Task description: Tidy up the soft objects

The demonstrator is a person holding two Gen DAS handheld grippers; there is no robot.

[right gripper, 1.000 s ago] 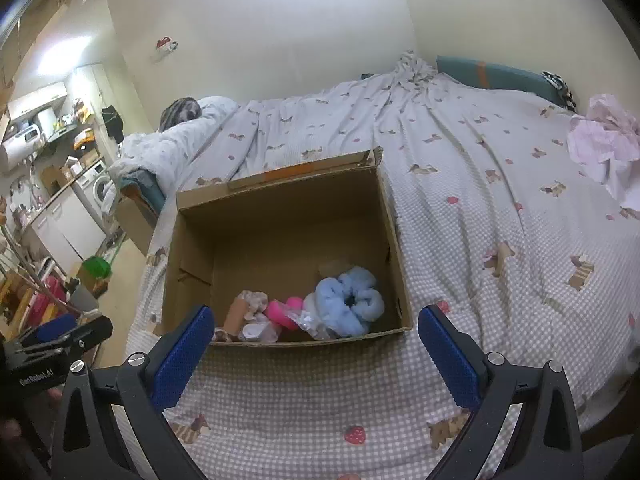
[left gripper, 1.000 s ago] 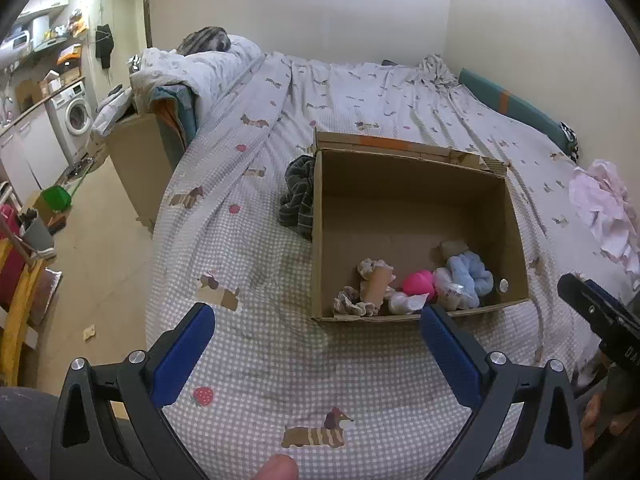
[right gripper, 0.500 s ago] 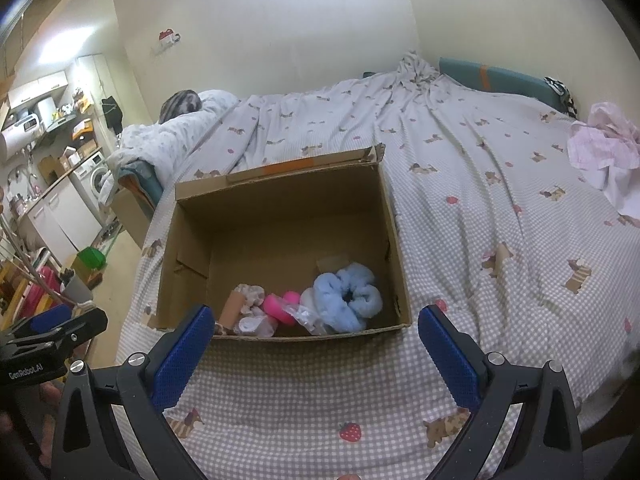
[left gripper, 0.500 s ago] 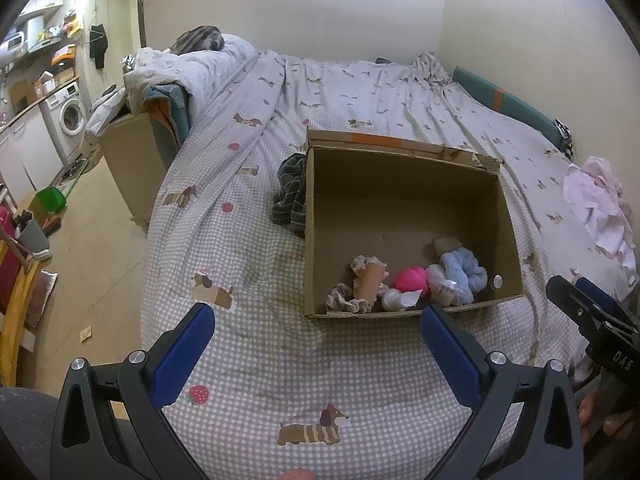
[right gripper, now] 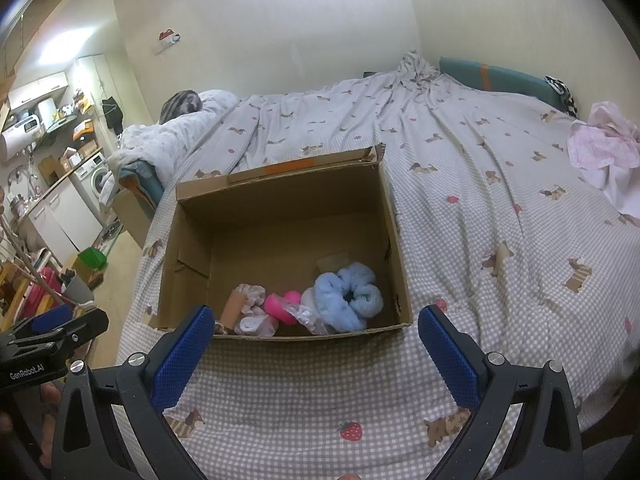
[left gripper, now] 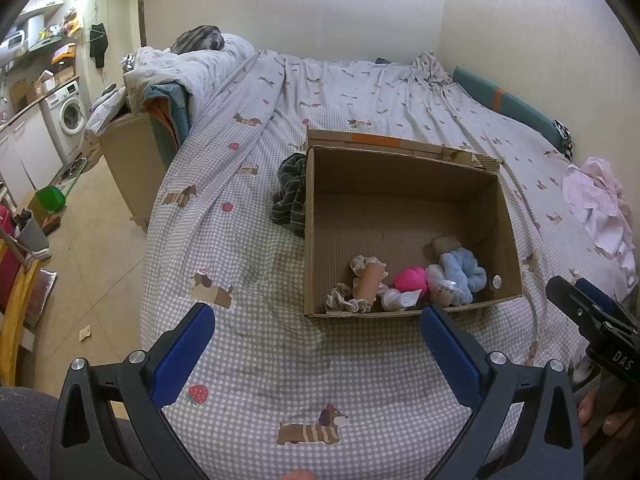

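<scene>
An open cardboard box (left gripper: 404, 196) (right gripper: 280, 200) sits on the bed. Along its near wall lie a light blue scrunchie (left gripper: 464, 272) (right gripper: 348, 294), a pink ball (left gripper: 409, 279) (right gripper: 280, 306), a tan roll (left gripper: 368, 282) (right gripper: 232, 310), a beige scrunchie (left gripper: 342, 302) and white soft bits (right gripper: 252, 324). My left gripper (left gripper: 316, 344) is open and empty, above the bedspread in front of the box. My right gripper (right gripper: 312, 344) is open and empty, just before the box's near edge. It also shows at the right of the left wrist view (left gripper: 588, 312).
A dark striped cloth (left gripper: 290, 196) lies against the box's left side. A pink-white garment (left gripper: 600, 204) (right gripper: 604, 148) lies at the bed's right. Piled bedding (left gripper: 188, 68) is at the far left. The bed's left edge drops to the floor (left gripper: 92, 248).
Both grippers have drawn back a little from the box, which looks slightly farther. Both stay open and empty.
</scene>
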